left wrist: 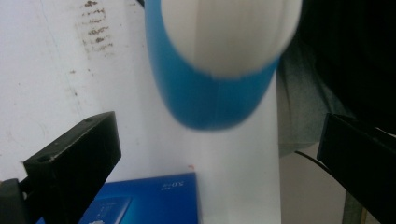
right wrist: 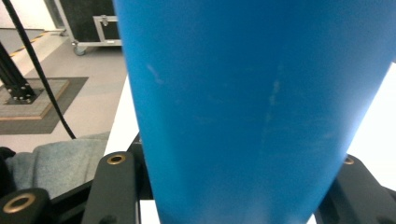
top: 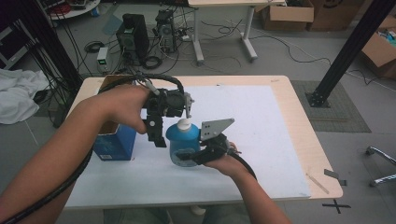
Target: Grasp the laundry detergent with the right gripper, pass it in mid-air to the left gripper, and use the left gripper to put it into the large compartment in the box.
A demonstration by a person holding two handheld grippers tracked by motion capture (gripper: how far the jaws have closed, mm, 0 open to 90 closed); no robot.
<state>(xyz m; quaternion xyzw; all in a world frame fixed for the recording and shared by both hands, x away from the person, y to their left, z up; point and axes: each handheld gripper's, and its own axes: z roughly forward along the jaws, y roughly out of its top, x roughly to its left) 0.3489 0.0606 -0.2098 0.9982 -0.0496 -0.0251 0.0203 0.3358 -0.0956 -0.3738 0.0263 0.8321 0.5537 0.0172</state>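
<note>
A blue bottle [top: 183, 144] with a white cap [top: 184, 124] stands upright at the middle of the white mat [top: 261, 130]. My right gripper [top: 186, 157] comes in from the near side and is shut on the bottle's lower body; in the right gripper view the blue bottle [right wrist: 252, 102] sits between the jaws. My left gripper [top: 169, 125] hangs over the bottle, jaws pointing down and open. In the left gripper view the white cap [left wrist: 229, 32] and blue bottle [left wrist: 210, 98] lie ahead of the widely spread jaws, untouched.
A blue carton [top: 114, 142] with an open top stands on the mat just left of the bottle, also seen as the blue carton [left wrist: 149, 200]. The wooden table [top: 303, 140] ends close to the right. Cables, computer cases and cardboard boxes lie on the floor beyond.
</note>
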